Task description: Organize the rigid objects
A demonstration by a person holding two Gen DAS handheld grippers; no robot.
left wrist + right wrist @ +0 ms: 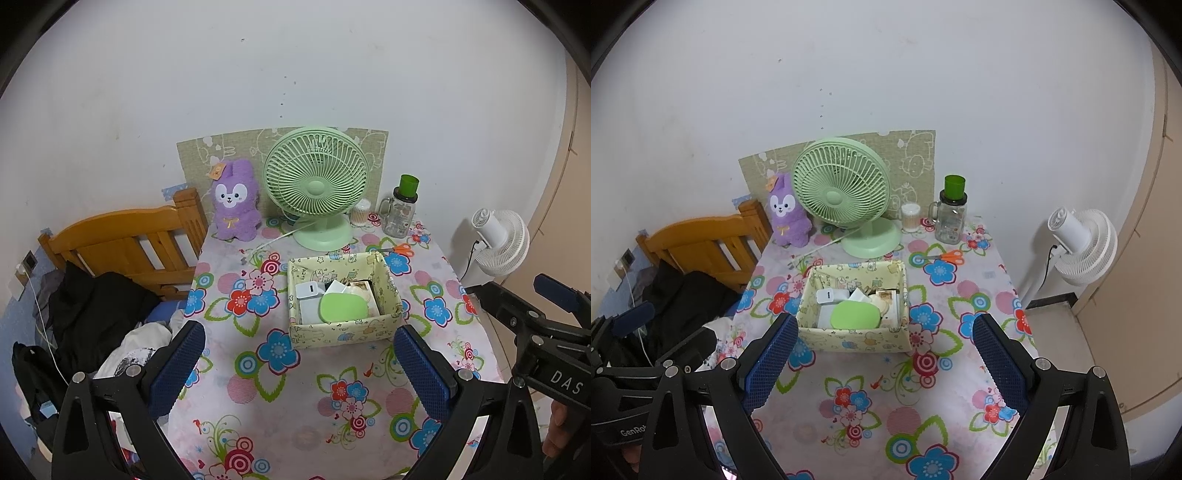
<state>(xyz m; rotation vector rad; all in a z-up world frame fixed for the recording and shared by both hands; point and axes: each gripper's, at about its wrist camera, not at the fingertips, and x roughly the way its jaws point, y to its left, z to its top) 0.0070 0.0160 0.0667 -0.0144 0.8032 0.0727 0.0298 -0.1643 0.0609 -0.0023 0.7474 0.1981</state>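
Observation:
A pale yellow patterned box (343, 334) (849, 339) stands in the middle of the flowered table (280, 417) (886, 410). It holds a green flat oval case (343, 308) (855, 314), a white charger (308, 290) (827, 296) and other small items. My left gripper (299, 365) is open and empty, hovering above the table in front of the box. My right gripper (884, 363) is open and empty, also in front of the box. Orange-handled scissors (400, 249) (947, 256) lie behind the box.
At the table's back stand a green fan (317, 184) (846, 192), a purple plush rabbit (234, 201) (786, 214), a cotton swab jar (361, 213) (910, 218) and a glass mug with green lid (400, 210) (951, 212). A wooden bed (122, 247) lies left, a white fan (498, 240) right.

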